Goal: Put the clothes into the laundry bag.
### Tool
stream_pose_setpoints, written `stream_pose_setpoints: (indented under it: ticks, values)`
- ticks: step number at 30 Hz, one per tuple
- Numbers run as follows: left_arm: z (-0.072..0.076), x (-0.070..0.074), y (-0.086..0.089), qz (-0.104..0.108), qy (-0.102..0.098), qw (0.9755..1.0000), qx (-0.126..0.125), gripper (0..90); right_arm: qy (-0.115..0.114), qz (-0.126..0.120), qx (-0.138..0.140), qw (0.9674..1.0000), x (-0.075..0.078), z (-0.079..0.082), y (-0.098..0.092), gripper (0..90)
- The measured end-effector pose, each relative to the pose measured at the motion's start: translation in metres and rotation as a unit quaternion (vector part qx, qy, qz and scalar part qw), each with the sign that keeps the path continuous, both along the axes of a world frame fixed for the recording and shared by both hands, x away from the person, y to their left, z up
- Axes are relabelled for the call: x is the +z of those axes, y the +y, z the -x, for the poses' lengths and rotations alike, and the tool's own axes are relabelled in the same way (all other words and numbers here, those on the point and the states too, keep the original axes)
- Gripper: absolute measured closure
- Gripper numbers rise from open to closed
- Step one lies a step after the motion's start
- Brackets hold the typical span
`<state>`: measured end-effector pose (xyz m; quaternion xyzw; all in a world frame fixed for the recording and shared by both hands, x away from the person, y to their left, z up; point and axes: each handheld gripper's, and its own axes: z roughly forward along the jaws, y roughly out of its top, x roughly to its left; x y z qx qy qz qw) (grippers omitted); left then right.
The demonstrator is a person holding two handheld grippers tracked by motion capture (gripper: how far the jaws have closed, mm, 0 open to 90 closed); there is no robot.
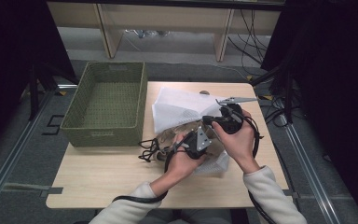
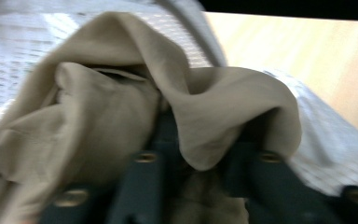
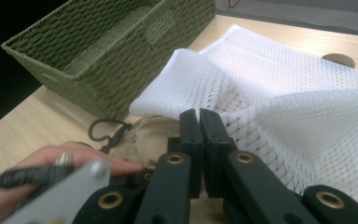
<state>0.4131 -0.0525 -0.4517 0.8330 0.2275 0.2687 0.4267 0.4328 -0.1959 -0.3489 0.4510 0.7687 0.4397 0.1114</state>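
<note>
Beige cloth (image 2: 121,116) bunches between the left tongs (image 2: 200,163), which grip it; right tongs (image 3: 199,122), shut, pinch the white mesh bag (image 3: 279,98) near the tabletop's (image 1: 121,172) middle. Next, I'd judge, cloth goes into the bag.

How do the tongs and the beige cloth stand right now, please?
Right tongs shut on white mesh bag. Left tongs in the beige cloth, grip unclear. Green basket alongside, nothing blocking.
</note>
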Motion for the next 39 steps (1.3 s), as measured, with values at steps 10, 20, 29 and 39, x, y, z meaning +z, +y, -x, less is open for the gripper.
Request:
stream_pose_setpoints:
  ticks: [10, 20, 29, 39]
  values:
    - [-0.019, 0.024, 0.022, 0.053, -0.012, 0.9967, 0.061, 88.6, -0.037, -0.008, 0.013, 0.9992, 0.015, 0.013, 0.004, 90.0]
    - [-0.031, 0.017, 0.033, 0.073, -0.02, 0.9912, 0.108, 86.5, -0.026, -0.011, 0.016, 0.9995, 0.01, 0.01, 0.005, 90.0]
    - [-0.025, 0.012, 0.032, 0.086, -0.008, 0.9938, 0.069, 59.4, -0.011, -0.003, 0.005, 0.9999, 0.0, 0.003, 0.004, 89.9]
    - [0.016, 0.033, 0.081, 0.095, 0.019, 0.9946, 0.039, 34.3, -0.011, 0.003, 0.015, 0.9998, -0.005, 0.003, 0.01, 89.9]
